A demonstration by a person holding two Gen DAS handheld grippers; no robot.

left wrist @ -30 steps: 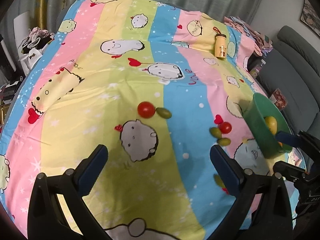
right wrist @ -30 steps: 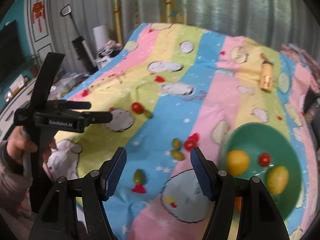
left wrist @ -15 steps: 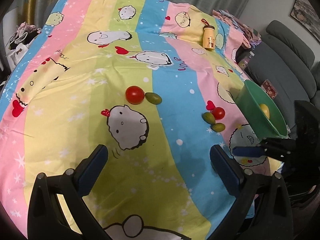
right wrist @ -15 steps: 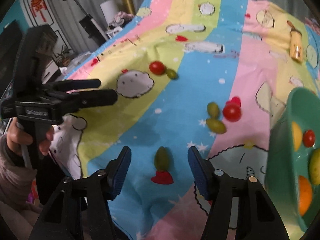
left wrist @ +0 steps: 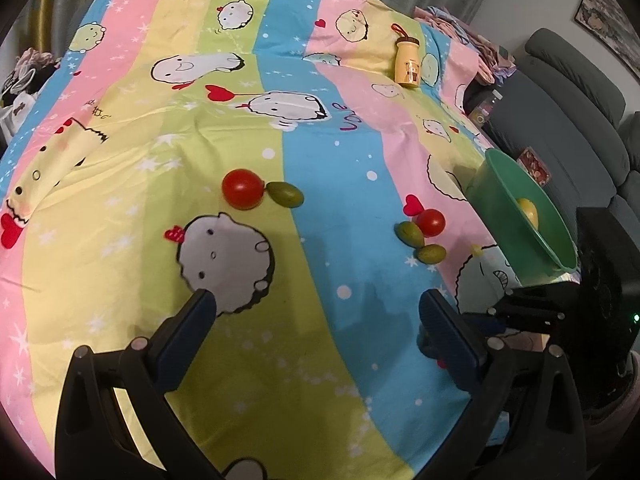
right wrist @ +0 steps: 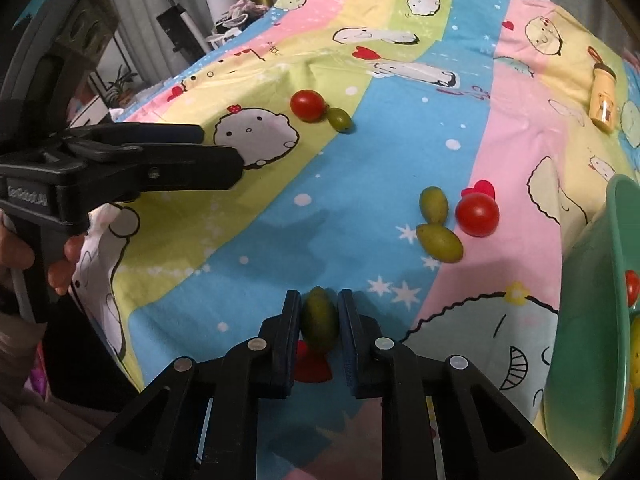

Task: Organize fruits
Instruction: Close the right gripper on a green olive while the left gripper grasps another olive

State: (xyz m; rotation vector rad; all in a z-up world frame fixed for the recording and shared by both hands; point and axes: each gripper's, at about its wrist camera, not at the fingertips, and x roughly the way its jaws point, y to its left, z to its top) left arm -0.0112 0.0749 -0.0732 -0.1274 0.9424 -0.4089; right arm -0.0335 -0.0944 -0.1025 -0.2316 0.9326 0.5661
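Right gripper [right wrist: 319, 300] low over the striped sheet [right wrist: 360, 184], fingers [right wrist: 289, 320] just closed on a green oval fruit [right wrist: 319, 320], pads pressing both its sides. Long axis of this fruit along the fingers, narrow tip pointing away from the camera. Close on the right, the tilted green bowl [right wrist: 584, 320], rim very near. Ahead, two more green fruits [right wrist: 438, 220] and a red tomato [right wrist: 477, 214], touching or almost. Farther left, another tomato [left wrist: 242, 189] touching a green fruit [left wrist: 285, 193]. Left gripper [left wrist: 318, 312] above the sheet, fingers [left wrist: 192, 320] wide apart, nothing between. Much free sheet in front of it; yellow bottle [left wrist: 407, 62] lying far back.
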